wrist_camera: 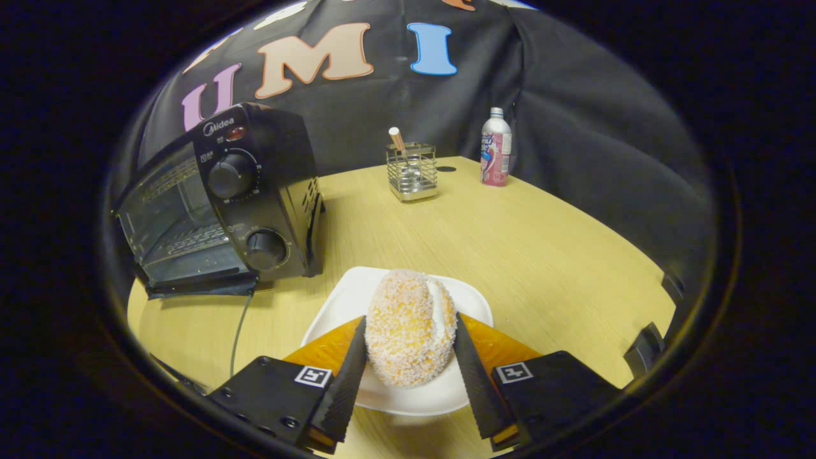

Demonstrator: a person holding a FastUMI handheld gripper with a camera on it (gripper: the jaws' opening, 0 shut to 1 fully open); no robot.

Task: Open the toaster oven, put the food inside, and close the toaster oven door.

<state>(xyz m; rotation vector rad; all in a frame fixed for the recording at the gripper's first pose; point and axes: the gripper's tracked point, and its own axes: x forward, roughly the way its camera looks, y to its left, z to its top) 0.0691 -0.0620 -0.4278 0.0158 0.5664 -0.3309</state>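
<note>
The tongs (410, 363) squeeze the sugary bun (411, 335) over the white plate (344, 299), bottom middle. Next, I think: carry it into the open oven (217, 204), upper left.

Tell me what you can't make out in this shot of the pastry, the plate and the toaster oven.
- Pastry: the fingers flank it and cover its lower sides, so contact and lift off the plate are unclear.
- Plate: its near rim lies under the pastry and fingers.
- Toaster oven: glare on the glass blurs the inside, and its far side is cut off.
- Wire holder: contents too small to identify.
</note>
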